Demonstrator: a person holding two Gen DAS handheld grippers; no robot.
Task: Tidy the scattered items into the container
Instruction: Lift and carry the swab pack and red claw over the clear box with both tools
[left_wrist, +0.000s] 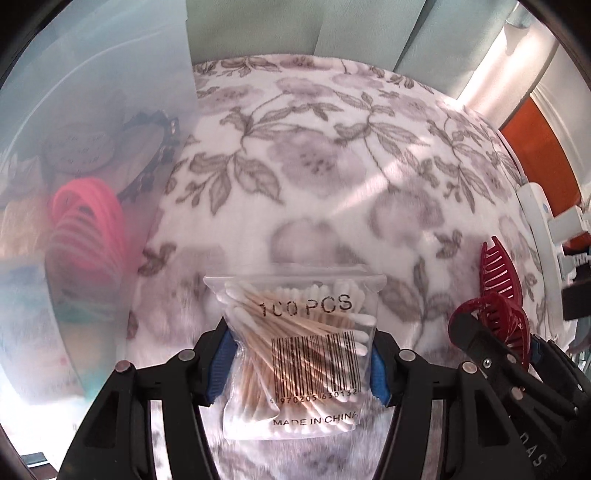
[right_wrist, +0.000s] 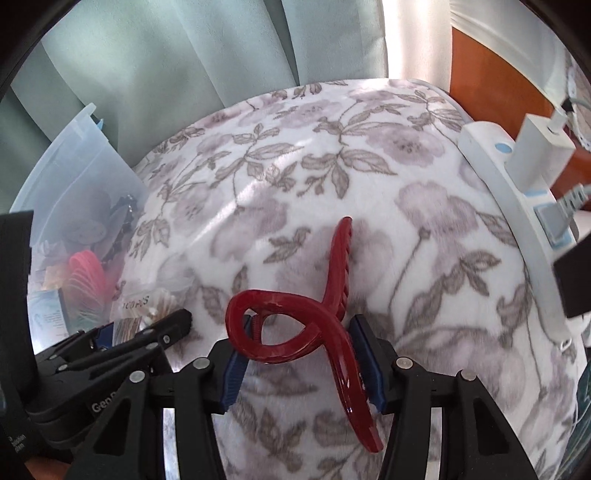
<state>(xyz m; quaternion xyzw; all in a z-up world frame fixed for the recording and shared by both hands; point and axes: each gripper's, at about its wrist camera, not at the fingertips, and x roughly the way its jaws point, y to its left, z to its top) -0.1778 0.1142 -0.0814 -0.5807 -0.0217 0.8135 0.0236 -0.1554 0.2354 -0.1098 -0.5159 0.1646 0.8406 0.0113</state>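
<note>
A clear bag of cotton swabs (left_wrist: 301, 343) sits between the blue pads of my left gripper (left_wrist: 301, 369), which is shut on it just above the floral blanket (left_wrist: 332, 166). My right gripper (right_wrist: 303, 365) is shut on a dark red hair claw (right_wrist: 291, 332), its pads pressing both sides of the claw's looped handle. The translucent container (left_wrist: 92, 92) stands at the left, holding a pink hair claw (left_wrist: 88, 229), a black hair clip (left_wrist: 159, 155) and a round item. In the right wrist view the container (right_wrist: 74, 177) lies beyond my left gripper (right_wrist: 125, 332).
A white power strip (right_wrist: 498, 177) with plugs lies along the blanket's right edge, against orange-brown wood (right_wrist: 480, 74). Pale green curtains (right_wrist: 184, 55) hang behind the blanket and the container. Both grippers are side by side, close together.
</note>
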